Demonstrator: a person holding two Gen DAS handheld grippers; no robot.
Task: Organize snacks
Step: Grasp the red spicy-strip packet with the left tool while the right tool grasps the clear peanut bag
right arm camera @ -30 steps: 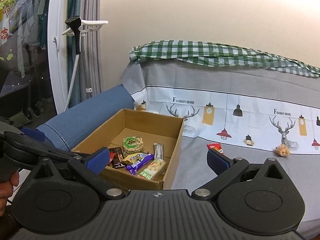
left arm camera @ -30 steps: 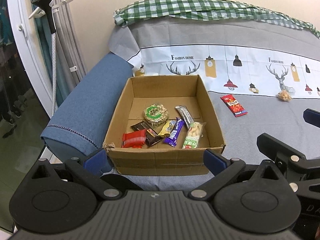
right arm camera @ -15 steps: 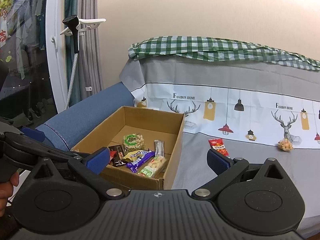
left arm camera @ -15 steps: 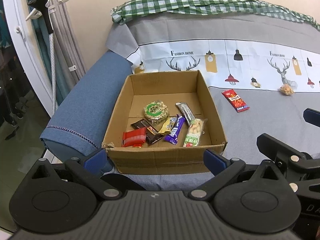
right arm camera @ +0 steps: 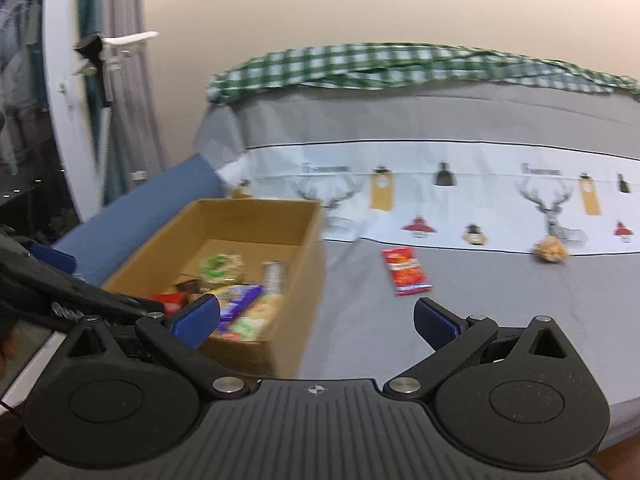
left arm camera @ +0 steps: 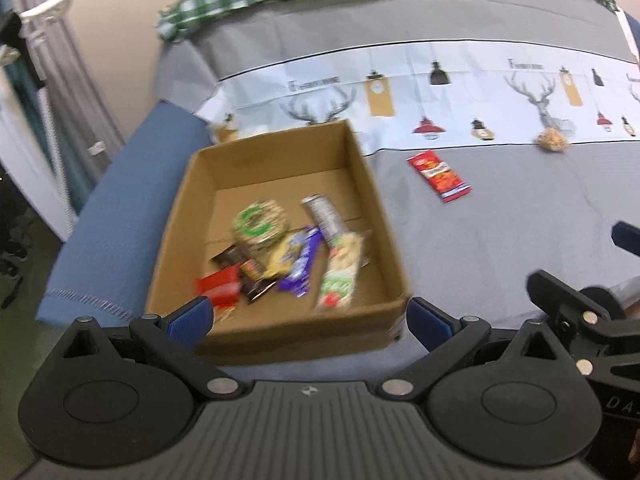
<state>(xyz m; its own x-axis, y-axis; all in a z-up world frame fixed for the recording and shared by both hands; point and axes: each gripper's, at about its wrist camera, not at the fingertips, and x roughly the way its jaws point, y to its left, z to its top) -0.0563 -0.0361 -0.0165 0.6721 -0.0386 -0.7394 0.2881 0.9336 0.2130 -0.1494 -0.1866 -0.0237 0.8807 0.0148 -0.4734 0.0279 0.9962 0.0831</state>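
A cardboard box (left arm camera: 376, 216) stands on the grey sofa cover and holds several wrapped snacks, among them a round green-labelled cake (left arm camera: 259, 222) and a purple bar (left arm camera: 301, 270). The box also shows in the right wrist view (right arm camera: 308, 248). A red snack packet (left arm camera: 439, 175) lies on the cover right of the box; it also shows in the right wrist view (right arm camera: 406, 270). A small tan snack (left arm camera: 552, 141) lies farther right, also in the right wrist view (right arm camera: 551, 251). My left gripper (left arm camera: 308, 316) is open and empty before the box. My right gripper (right arm camera: 316, 318) is open and empty, short of the red packet.
A blue sofa armrest (left arm camera: 132, 208) runs left of the box. A green checked cloth (right arm camera: 400, 66) lies over the sofa back. A white garment steamer stand (right arm camera: 108, 64) and curtains are at the far left. The views are motion-blurred.
Both grippers have moved right and forward, closer to the sofa. The red packet and tan snack now sit nearer the middle of both views. Both grippers stay open.
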